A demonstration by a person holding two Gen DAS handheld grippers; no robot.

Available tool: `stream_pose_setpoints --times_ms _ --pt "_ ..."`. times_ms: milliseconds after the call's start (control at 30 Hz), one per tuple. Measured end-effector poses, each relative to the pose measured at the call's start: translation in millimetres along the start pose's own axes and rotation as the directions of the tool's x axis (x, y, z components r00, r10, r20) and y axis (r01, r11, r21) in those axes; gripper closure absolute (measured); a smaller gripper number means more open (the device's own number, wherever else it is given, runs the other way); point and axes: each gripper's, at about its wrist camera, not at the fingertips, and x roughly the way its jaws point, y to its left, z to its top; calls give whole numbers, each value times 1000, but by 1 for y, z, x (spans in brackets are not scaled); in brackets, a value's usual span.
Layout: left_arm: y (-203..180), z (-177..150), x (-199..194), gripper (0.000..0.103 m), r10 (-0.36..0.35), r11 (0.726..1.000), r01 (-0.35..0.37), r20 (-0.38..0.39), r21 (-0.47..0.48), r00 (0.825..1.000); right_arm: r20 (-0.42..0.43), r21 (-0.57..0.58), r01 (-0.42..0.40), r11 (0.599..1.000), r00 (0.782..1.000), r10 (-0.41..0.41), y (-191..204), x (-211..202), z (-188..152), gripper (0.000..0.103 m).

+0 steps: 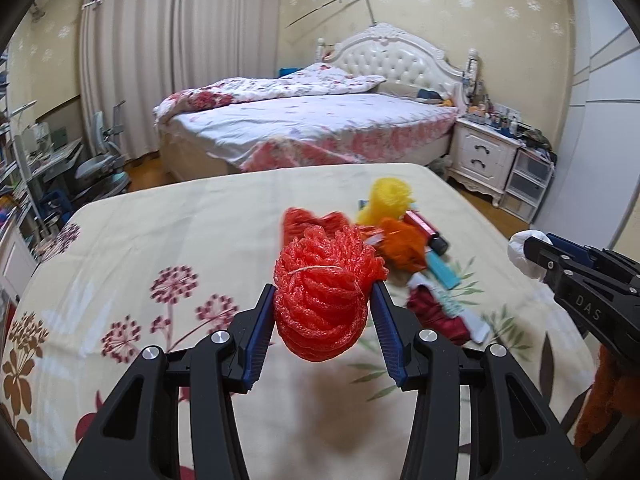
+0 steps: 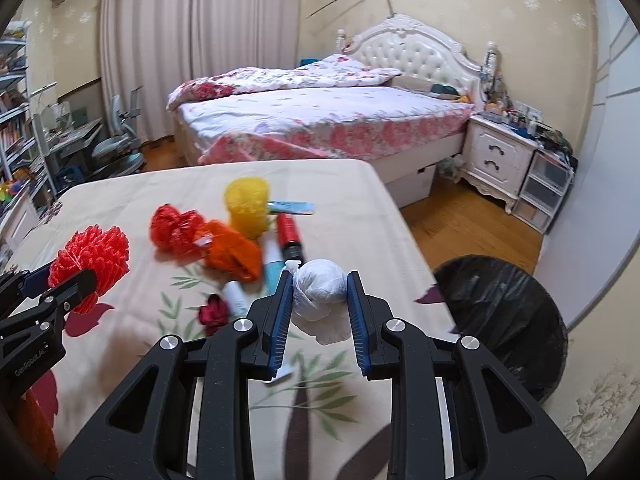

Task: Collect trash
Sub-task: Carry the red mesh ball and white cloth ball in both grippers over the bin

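My left gripper (image 1: pixel 323 294) is shut on a red foam net bundle (image 1: pixel 322 296) and holds it above the floral table (image 1: pixel 160 240). It also shows in the right wrist view (image 2: pixel 90 266). My right gripper (image 2: pixel 318 300) is shut on a white plastic bag ball (image 2: pixel 320 294), near the table's right edge. On the table lies a trash pile: a yellow foam net (image 2: pixel 246 206), an orange foam net (image 2: pixel 232 254), a red crumpled bag (image 2: pixel 174 226), a red tube (image 2: pixel 289 236) and a dark red scrap (image 2: pixel 214 314).
A bin lined with a black bag (image 2: pixel 500 312) stands on the floor right of the table. Behind are a bed (image 2: pixel 320 116), a white nightstand (image 2: pixel 500 156), and a desk with a chair (image 2: pixel 116 148) at the left.
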Motion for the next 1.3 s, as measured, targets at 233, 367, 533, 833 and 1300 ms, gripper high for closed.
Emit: stream_pose_setpoints --times_ms 233,367,533,833,1300 --pt "-54 15 12 55 -95 994 94 11 63 995 11 74 94 993 995 -95 -53 0 -2 76" --pt "-90 24 22 55 -152 983 150 15 106 988 11 117 161 980 987 -163 -87 2 -5 76" --pt "-134 30 34 55 -203 966 197 20 165 979 -6 177 228 957 973 -230 -130 9 -9 76" --pt "-193 39 65 55 -249 942 244 -8 233 969 -29 244 277 929 960 -278 -171 28 -15 76" --pt "-248 44 107 55 -241 918 245 -53 311 969 -73 315 311 897 950 -303 -208 54 -25 76"
